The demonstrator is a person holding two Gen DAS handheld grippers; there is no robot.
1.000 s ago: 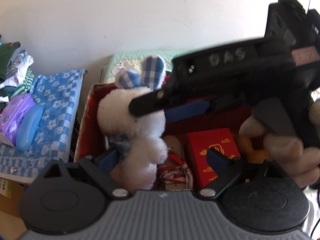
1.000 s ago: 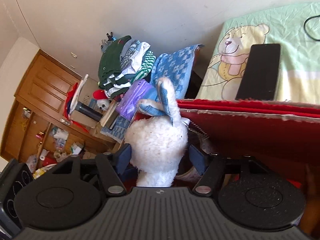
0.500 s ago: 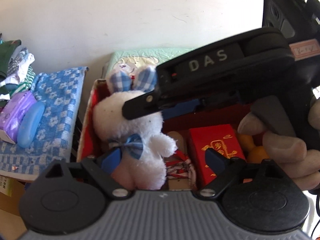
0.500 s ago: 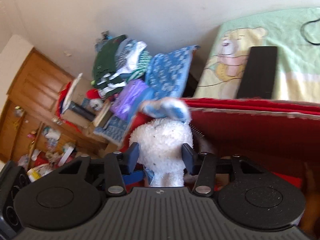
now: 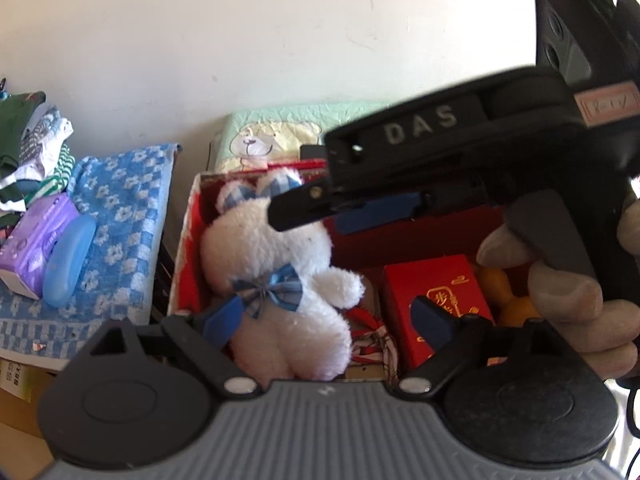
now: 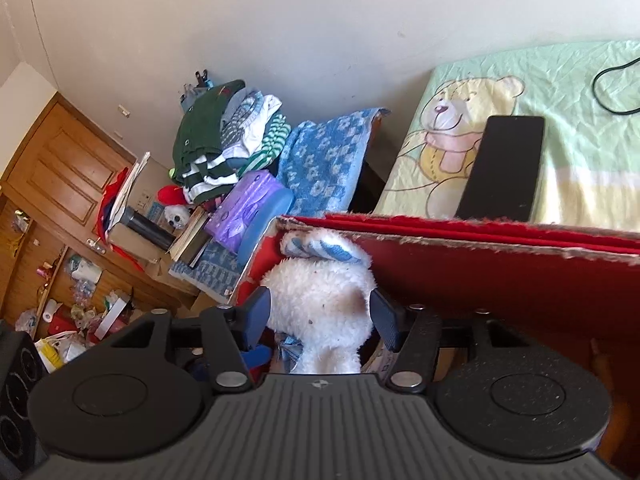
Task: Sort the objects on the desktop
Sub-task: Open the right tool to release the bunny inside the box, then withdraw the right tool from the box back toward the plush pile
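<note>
A white plush rabbit (image 5: 280, 280) with blue checked ears and a blue bow lies in the left end of a red cardboard box (image 5: 188, 248). My right gripper (image 6: 316, 316) has its fingers on both sides of the rabbit's head (image 6: 320, 300), touching the fur; it also shows in the left wrist view (image 5: 304, 212) reaching in from the right. My left gripper (image 5: 332, 320) is open low over the box, with the rabbit's body between its blue pads. A red gift box (image 5: 436, 300) and an orange item (image 5: 508, 296) lie in the box too.
A blue checked towel (image 5: 120, 208) with a purple tissue pack (image 5: 36, 236) and a blue case (image 5: 68, 256) lies left of the box. Behind is a bear-print cloth (image 6: 520, 140) with a black phone (image 6: 504, 168). Folded clothes (image 6: 224, 136) are stacked at the back left.
The rabbit has gone from upright above the box down into its left end. The right gripper's fingers have closed in on its head, then eased slightly wider.
</note>
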